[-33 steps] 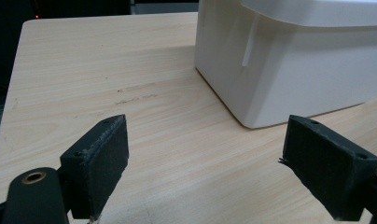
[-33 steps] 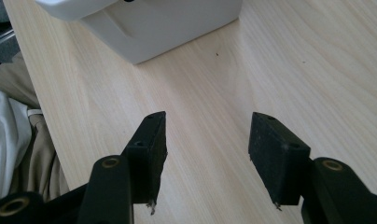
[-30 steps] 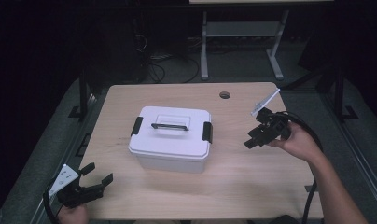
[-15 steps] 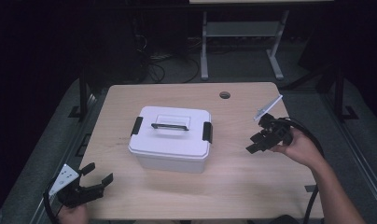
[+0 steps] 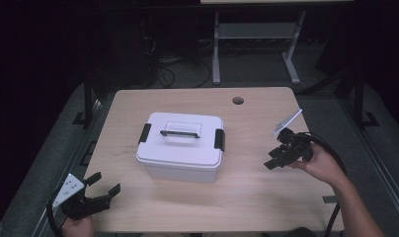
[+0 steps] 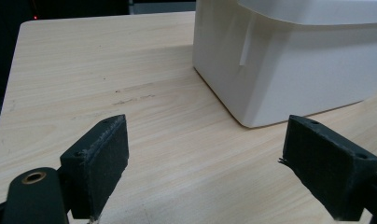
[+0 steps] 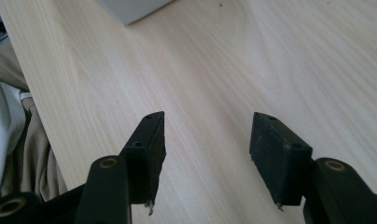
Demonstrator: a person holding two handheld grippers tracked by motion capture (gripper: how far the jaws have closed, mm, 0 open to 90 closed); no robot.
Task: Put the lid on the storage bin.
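Storage box, white with a black handle on its lid and a black latch at each end, is sitting closed in the middle of the worktop, and everything else is being placed from it. Left of the box and nearer to you, your left gripper is hovering over the worktop's near corner, jaws standing wide with nothing between them; in the left gripper view the box's lower corner is lying just ahead of the right-hand jaw, not touching. Right of the box, your right gripper is hanging low over bare wood, jaws partly apart and holding nothing, pointing toward the box but well apart from it. Judging from this, the work is only beginning: both latches are looking shut, the lid is on, and neither gripper is touching the box yet.
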